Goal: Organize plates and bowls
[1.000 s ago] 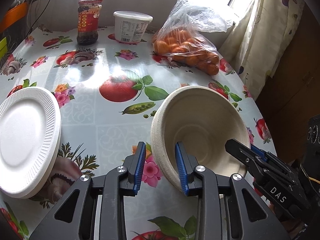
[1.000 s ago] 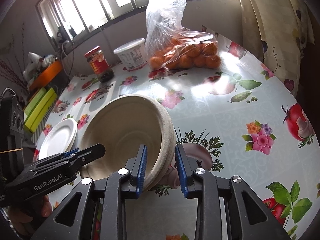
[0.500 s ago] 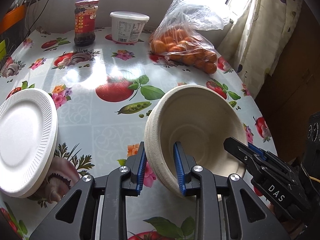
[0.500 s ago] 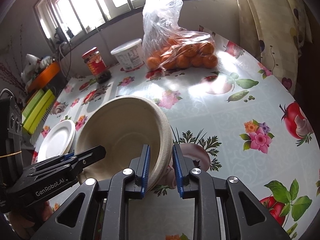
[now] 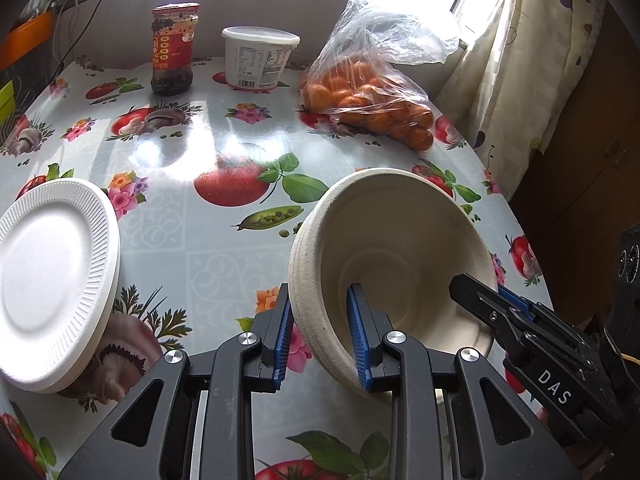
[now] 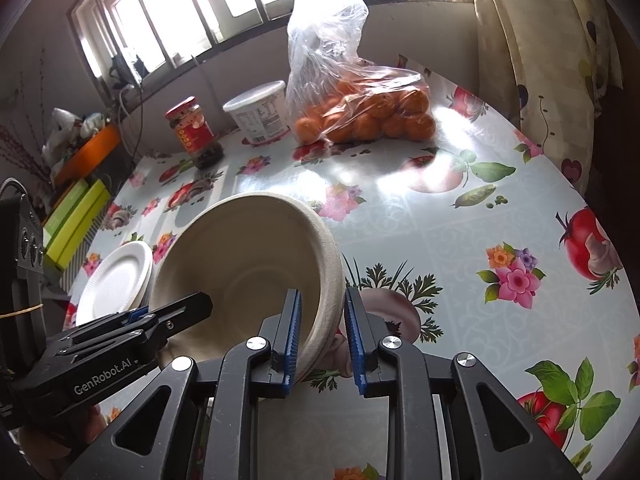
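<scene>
We hold the beige bowl [image 5: 394, 256] tilted above the table [image 5: 224, 248], just right of centre. Left hand-held gripper [image 5: 320, 336] pinches its left rim wall, one pad outside, one inside; jaws have just been closing on it. Right hand-held gripper [image 6: 320, 340] pinches the opposite rim the same way, also just closed in. White plates [image 5: 52, 284] sit stacked at the table's left edge, well apart from the bowl. Farther back: sauce jar [image 5: 174, 50], white tub [image 5: 259, 58], bag of oranges [image 5: 370, 96].
</scene>
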`<act>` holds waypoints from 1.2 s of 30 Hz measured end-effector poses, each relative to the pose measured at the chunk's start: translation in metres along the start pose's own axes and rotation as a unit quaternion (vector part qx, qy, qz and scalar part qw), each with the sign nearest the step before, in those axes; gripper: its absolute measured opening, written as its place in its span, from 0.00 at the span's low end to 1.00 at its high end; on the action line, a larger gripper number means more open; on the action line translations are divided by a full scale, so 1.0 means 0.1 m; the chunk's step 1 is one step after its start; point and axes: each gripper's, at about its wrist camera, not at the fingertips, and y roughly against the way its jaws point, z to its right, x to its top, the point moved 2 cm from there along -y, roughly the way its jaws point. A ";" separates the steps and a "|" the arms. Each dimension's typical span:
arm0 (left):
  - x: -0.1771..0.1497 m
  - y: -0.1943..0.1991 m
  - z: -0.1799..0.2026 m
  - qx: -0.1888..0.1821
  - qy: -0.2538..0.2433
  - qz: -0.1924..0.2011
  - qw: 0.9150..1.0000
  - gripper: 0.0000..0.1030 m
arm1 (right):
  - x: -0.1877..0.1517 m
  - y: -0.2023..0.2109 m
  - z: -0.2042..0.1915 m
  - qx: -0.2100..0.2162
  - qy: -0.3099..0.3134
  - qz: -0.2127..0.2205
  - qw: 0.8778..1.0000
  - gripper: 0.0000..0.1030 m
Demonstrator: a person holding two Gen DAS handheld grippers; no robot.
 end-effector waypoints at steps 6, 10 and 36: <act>0.01 0.09 -0.02 0.002 0.000 0.008 1.000 0.27 | 0.02 0.05 -0.07 0.001 0.004 0.003 1.000 0.21; 0.02 0.16 -0.04 0.004 0.004 0.013 1.000 0.27 | 0.03 0.10 -0.14 0.002 0.011 0.005 1.000 0.21; 0.03 0.58 -0.43 0.033 0.032 0.045 0.998 0.27 | 0.11 0.14 -0.74 0.028 0.060 0.008 0.998 0.21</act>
